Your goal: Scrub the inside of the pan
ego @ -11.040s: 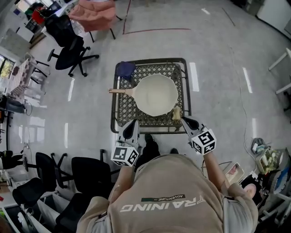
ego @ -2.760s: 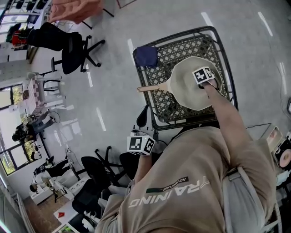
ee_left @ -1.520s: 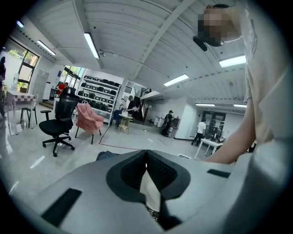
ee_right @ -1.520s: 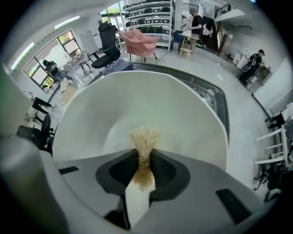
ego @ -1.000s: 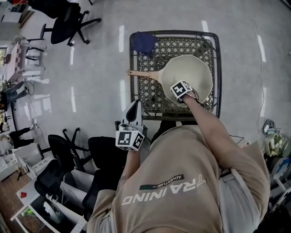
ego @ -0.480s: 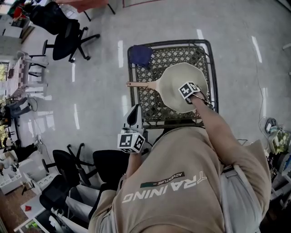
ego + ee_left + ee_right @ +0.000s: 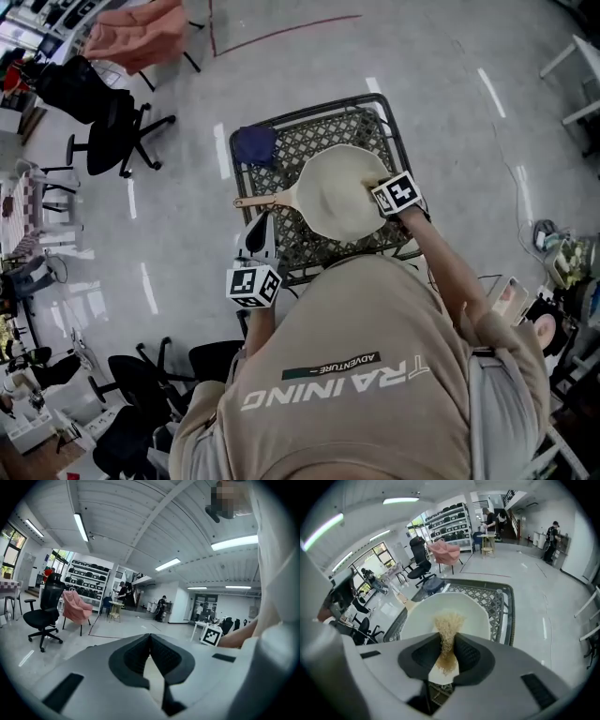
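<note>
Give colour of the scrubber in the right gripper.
Straw-tan scrubber; clearest in right gripper view.

1. Bright, even indoor light: long ceiling lamps (image 7: pixel 81 527) glow white overhead.
2. Windows (image 7: pixel 9 541) at the far left add daylight.
3. The glossy floor (image 7: pixel 450 141) shows pale streaks of glare; shadows are faint.
4. Both gripper views bulge strongly and have black corners. Whatever sits nearest the lens is soft, while the far room is sharper.
</note>
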`<state>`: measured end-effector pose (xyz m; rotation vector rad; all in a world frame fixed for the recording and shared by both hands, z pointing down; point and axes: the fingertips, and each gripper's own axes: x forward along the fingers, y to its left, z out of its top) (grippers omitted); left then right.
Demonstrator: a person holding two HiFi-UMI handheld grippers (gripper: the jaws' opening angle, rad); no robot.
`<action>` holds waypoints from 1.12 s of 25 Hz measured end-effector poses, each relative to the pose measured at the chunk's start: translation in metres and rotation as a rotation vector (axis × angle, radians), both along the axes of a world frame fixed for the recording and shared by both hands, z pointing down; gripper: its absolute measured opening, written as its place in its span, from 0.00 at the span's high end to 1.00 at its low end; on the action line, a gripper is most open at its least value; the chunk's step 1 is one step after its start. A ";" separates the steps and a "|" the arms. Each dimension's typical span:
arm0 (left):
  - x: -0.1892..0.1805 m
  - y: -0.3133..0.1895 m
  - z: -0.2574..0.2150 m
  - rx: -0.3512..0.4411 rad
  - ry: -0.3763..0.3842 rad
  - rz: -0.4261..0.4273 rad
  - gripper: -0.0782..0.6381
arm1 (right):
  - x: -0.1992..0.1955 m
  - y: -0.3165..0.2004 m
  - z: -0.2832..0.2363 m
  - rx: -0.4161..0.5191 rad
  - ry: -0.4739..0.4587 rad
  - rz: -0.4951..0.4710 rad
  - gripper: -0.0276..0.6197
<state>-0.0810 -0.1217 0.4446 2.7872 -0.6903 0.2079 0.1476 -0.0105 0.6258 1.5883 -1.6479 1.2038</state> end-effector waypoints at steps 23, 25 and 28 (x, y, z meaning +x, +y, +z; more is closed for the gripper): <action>0.043 0.047 0.006 0.048 -0.115 0.077 0.87 | 0.025 0.143 0.121 -0.153 -0.072 0.110 0.81; 0.032 0.050 0.008 0.048 -0.132 0.041 0.87 | 0.018 0.137 0.126 -0.141 -0.069 0.057 0.81; 0.021 0.049 0.006 0.047 -0.145 -0.011 0.87 | 0.015 0.131 0.137 -0.150 -0.057 0.022 0.80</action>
